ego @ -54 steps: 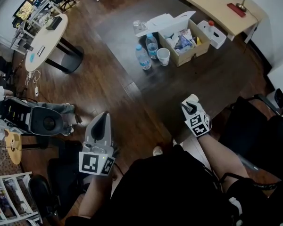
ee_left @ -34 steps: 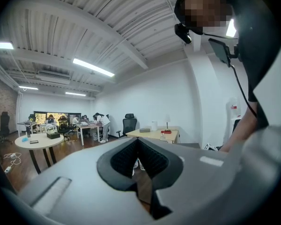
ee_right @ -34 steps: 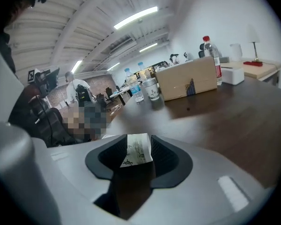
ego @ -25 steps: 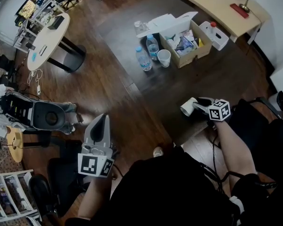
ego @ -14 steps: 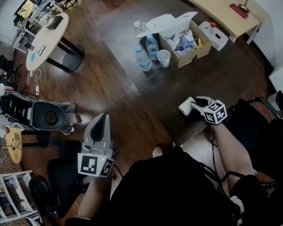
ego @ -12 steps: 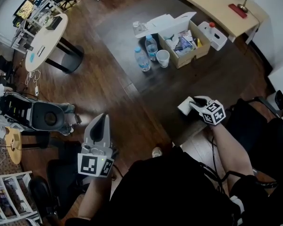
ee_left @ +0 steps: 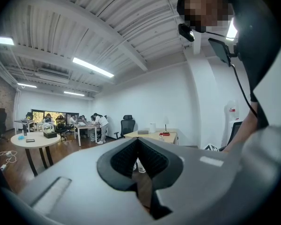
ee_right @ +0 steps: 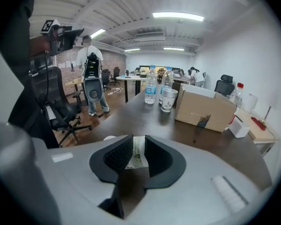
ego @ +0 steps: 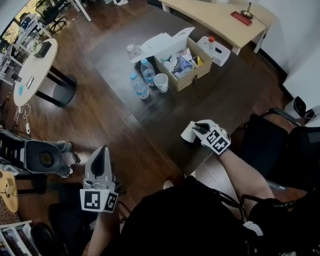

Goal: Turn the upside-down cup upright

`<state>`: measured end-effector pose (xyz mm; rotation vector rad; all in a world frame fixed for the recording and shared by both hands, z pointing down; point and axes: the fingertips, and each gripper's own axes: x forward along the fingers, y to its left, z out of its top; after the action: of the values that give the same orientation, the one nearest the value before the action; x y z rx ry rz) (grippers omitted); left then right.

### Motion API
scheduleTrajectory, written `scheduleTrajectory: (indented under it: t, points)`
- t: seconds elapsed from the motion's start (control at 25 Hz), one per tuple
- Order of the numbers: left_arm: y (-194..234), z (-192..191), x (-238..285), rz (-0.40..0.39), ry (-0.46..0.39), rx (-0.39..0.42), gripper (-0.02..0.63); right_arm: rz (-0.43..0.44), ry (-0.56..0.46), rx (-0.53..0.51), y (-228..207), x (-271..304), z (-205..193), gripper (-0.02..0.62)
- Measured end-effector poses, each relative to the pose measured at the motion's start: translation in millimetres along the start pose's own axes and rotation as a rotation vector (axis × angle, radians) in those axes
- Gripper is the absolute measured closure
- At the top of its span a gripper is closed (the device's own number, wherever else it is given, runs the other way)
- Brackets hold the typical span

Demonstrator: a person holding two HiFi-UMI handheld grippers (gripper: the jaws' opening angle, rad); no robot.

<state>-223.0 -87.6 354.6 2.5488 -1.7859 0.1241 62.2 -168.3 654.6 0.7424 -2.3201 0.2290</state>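
A white paper cup (ego: 187,133) hangs tilted on its side over the near edge of the dark table (ego: 165,111). My right gripper (ego: 195,128) grips it from the right. In the right gripper view the cup's printed wall (ee_right: 136,156) fills the gap between the black pads (ee_right: 116,156), and the jaws are closing on it. Part of the cup's white rim (ee_right: 108,138) shows to the left of the jaws. My left gripper (ego: 101,152) is held low at the left, off the table, pointing level with its jaws (ee_left: 138,143) together and nothing in them.
At the table's far side stand a cardboard box (ego: 182,65), two water bottles (ego: 138,85), a stack of paper cups (ego: 161,82) and a white box (ego: 216,49). A black office chair (ego: 266,140) is at the right. A round table (ego: 29,71) stands at the left, and a light desk (ego: 218,9) behind.
My right gripper has rolled over with the cup in it, turning the cup from standing under the jaws to lying sideways. The left gripper has kept still.
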Motion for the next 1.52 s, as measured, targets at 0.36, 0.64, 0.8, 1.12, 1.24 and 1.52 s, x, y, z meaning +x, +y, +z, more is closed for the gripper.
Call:
scheduleTrajectory:
  t: [0.36,0.64,0.8,1.12,1.24,1.52]
  points:
    - [1,3,3,-0.026,-0.019,-0.005,0.606,-0.047,0.045,-0.158,19,-2,17,0.548]
    - [0,0,4,-0.045,-0.018,-0.011,0.606,-0.036,0.082,-0.255,51,-3,17,0.568]
    - [3,-1,1,-0.046,-0.019,-0.016,0.606,0.001,0.113,-0.279,71,2,7,0.588]
    - [7,-4,0,-0.050,-0.023,-0.019,0.606,-0.007,0.129,-0.249,70,9,1,0.584]
    - [8,-3,-2,-0.049,-0.024,-0.020,0.606,-0.005,0.140,-0.159,63,12,0,0.580]
    - [13,-5,-7,-0.029,-0.021,-0.027,0.606,0.022,0.131,-0.087,56,15,10,0.529]
